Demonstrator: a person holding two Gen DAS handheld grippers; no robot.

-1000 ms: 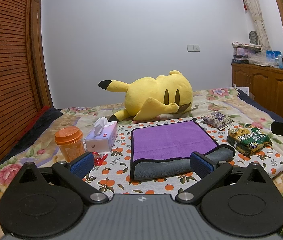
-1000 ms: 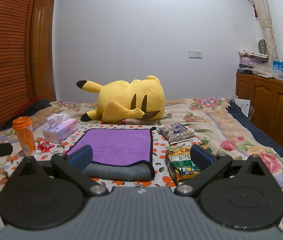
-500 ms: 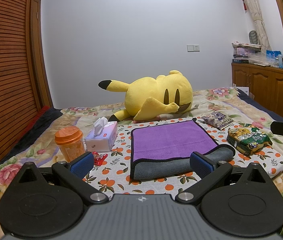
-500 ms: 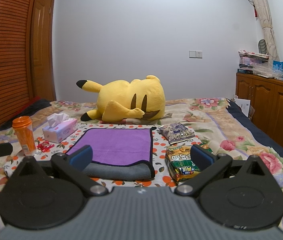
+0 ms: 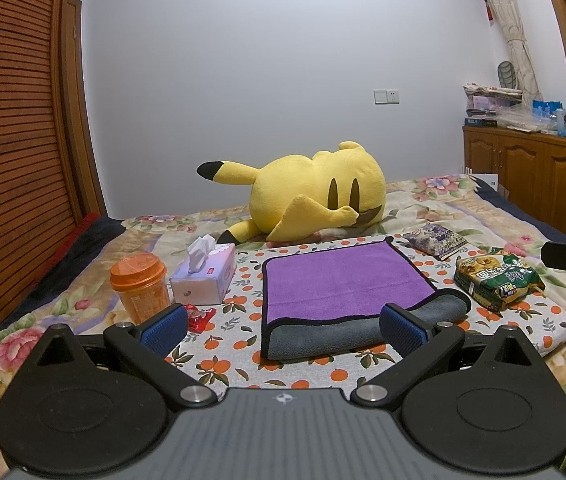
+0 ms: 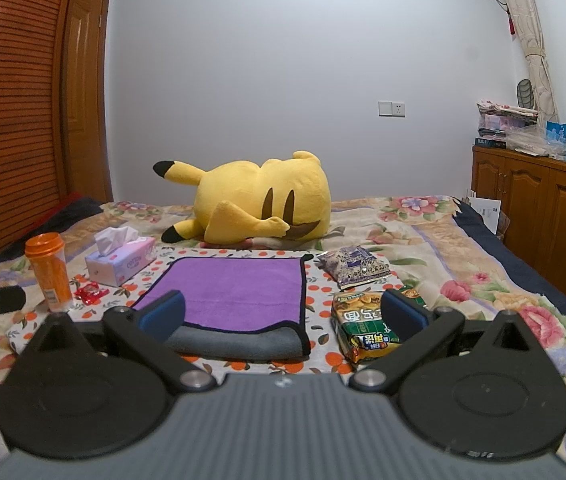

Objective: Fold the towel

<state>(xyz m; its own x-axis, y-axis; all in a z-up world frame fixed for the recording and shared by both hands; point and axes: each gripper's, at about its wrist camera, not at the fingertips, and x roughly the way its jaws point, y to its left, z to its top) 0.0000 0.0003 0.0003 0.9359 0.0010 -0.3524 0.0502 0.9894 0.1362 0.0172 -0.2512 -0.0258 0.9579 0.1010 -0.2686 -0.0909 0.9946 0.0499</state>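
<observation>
On the bed, going from the left side, an orange cup (image 5: 139,285) stands upright near a tissue box (image 5: 205,276), and a red wrapper (image 5: 199,316) lies in front of them on the orange-patterned cloth (image 5: 243,320). The left claw (image 5: 283,326) hovers low at the near edge of that cloth, its 2 blue-padded fingers (image 5: 165,324) spread wide and holding nothing. Between and beyond them lies the towel (image 5: 339,272), purple side up and flat on the cloth, with its near edge rolled over so the grey underside shows as a thick band. A yellow plush (image 5: 315,196) lies on its side behind the towel. To the towel's right sit a purple snack packet (image 5: 435,238) and, nearer, a green snack bag (image 5: 497,278), both apart from the towel. The right claw (image 6: 283,312) also hangs wide open and empty, its left finger in front of the towel's near left corner and its right finger in front of the green bag. A wooden cabinet (image 6: 543,200) stands at the far right.
</observation>
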